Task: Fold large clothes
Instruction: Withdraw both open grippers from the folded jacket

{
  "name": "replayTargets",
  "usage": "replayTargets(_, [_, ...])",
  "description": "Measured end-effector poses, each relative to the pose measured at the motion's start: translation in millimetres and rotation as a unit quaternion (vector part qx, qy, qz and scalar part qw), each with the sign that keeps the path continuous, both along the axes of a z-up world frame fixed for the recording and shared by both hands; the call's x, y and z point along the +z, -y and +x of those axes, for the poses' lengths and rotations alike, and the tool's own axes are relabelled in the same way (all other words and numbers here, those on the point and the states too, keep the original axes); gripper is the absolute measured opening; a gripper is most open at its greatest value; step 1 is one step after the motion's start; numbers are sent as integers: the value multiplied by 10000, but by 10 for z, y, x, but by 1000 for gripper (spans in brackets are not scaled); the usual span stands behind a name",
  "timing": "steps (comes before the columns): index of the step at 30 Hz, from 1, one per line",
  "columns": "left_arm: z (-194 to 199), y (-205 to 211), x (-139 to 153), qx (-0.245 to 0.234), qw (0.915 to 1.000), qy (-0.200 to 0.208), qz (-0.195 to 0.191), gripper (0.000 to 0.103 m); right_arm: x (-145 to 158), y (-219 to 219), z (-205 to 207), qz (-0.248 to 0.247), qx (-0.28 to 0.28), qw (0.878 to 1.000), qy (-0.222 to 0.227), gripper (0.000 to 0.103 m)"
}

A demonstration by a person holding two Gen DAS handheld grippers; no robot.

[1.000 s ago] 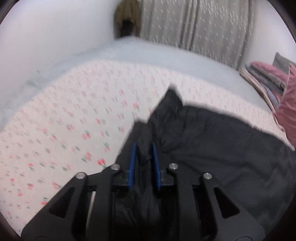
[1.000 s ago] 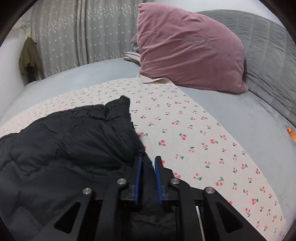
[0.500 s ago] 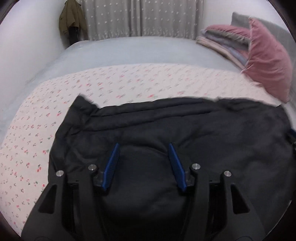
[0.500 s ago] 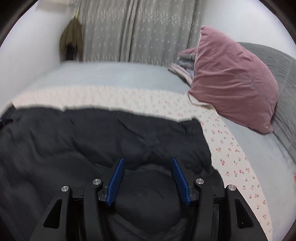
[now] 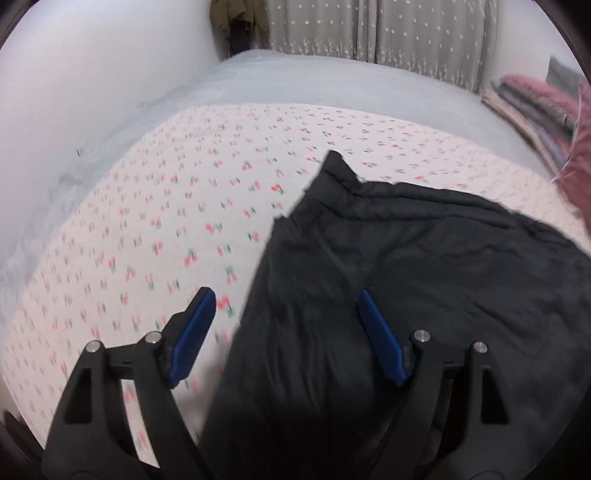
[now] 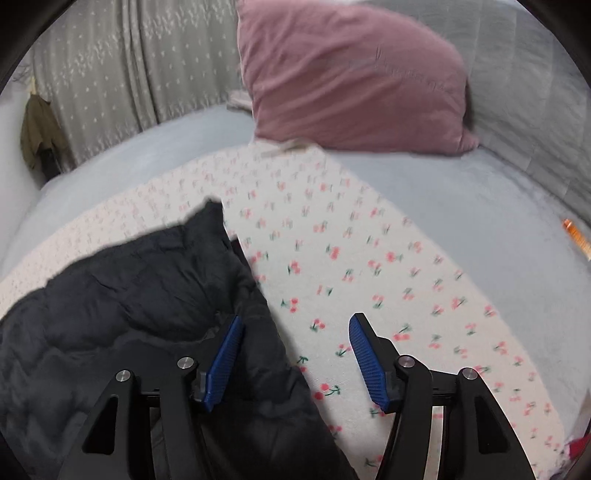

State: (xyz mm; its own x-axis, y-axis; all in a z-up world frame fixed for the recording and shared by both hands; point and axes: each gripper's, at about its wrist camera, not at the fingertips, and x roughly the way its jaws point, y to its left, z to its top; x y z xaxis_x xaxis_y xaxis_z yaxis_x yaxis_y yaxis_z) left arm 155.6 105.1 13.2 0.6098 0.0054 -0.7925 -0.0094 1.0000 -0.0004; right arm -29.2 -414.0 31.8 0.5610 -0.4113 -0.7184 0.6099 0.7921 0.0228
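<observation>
Blurring cherry-print sheet [image 5: 192,221], black garment [image 5: 424,277] cut off below opening tongs [image 5: 284,306].

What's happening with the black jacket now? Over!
Left gripper and right gripper both opening, gripping nothing. Black jacket lying on cherry sheet. Nothing in the way.

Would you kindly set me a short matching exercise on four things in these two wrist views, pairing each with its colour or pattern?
Things:
1. padded garment
2. pillow
3. sheet under the garment
4. curtain

Colours or patterns:
A. dusty pink
B. grey with small pale motifs
C. black
D. pale with a cherry print

Pairs: 1-C, 2-A, 3-D, 4-B
</observation>
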Motion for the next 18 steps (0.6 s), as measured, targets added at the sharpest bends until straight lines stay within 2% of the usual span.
replayTargets(3, [-225,-54,106,-16,9979,-227,-612,83,212,-191,-70,-178,325,9991,206,64])
replayTargets(5, [-378,-46,125,-56,9944,-348,-1001,85,238,-340,-158,-252,541,9979,257,67])
replayTargets(7, [-565,-68,130,-128,9869,-484,-1531,92,266,-490,-219,-307,770,9962,257,70])
replayTargets(9, [-698,-61,99,-186,9793,-642,-1909,100,264,-601,-198,-319,939,9948,226,71])
replayTargets(10, [-761,-73,72,-186,9755,-702,-2077,101,253,-637,-222,-312,1036,9939,206,71])
replayTargets(16, [-1068,-174,-171,-71,9563,-1025,-2737,101,236,-927,-273,-397,1406,9892,157,73])
replayTargets(18, [-1110,-203,-230,-13,9536,-1050,-2821,101,205,-1000,-277,-393,1486,9880,113,74])
